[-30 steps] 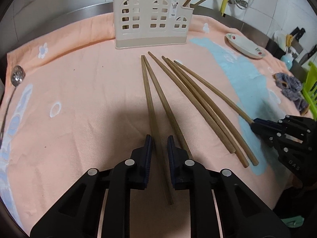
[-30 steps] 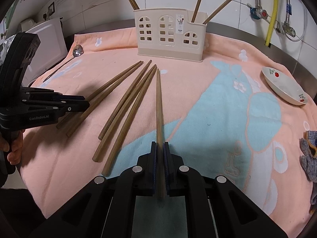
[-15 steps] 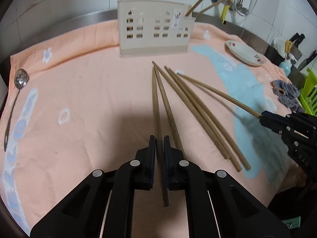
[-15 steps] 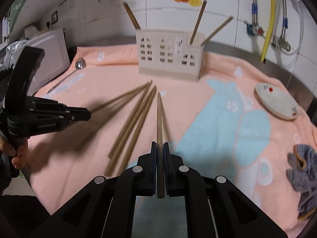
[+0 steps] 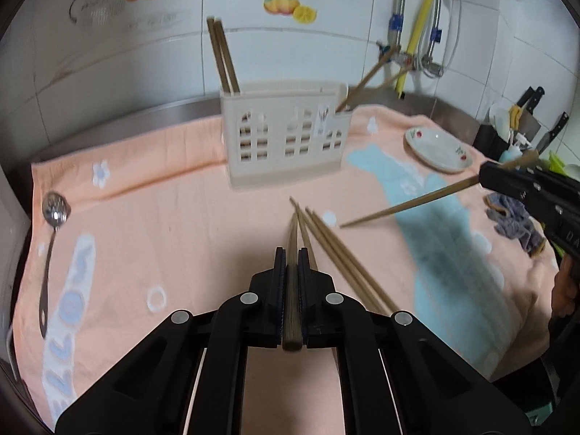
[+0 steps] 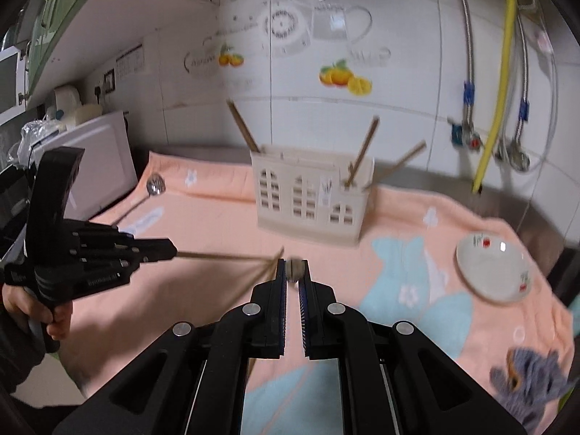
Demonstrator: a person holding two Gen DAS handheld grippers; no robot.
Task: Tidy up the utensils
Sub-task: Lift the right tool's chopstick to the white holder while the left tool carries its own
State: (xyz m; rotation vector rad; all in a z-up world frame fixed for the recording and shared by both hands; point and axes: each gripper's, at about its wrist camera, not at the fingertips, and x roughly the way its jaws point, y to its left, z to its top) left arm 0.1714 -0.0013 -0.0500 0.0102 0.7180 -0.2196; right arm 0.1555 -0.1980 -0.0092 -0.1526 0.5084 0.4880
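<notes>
Left wrist view: the left gripper [image 5: 291,282] was pinched on a brown wooden chopstick [image 5: 292,250] at the bottom centre of the frame. The stick's long axis ran straight ahead along the fingers, toward the cream plastic utensil holder [image 5: 286,141] in the upper centre. Three more chopsticks [image 5: 340,257] lay on the peach towel [image 5: 174,217] just right of the jaws. At the right edge, the right gripper [image 5: 487,177] clamped a second chopstick [image 5: 406,204], its tip slanting down toward the frame's centre. A metal spoon [image 5: 54,214] lay at the left edge.

Right wrist view: the right gripper [image 6: 293,279] was pressed on its round-section stick [image 6: 294,270], seen end-on and blurred, directly below the holder [image 6: 311,195]. The left gripper [image 6: 163,250] held its chopstick [image 6: 224,255] level at mid-left. The holder was rigid with window-shaped cut-outs and already held upright sticks; both grippers appeared about equally near it. A small ceramic dish [image 6: 493,268] sat at the right.
</notes>
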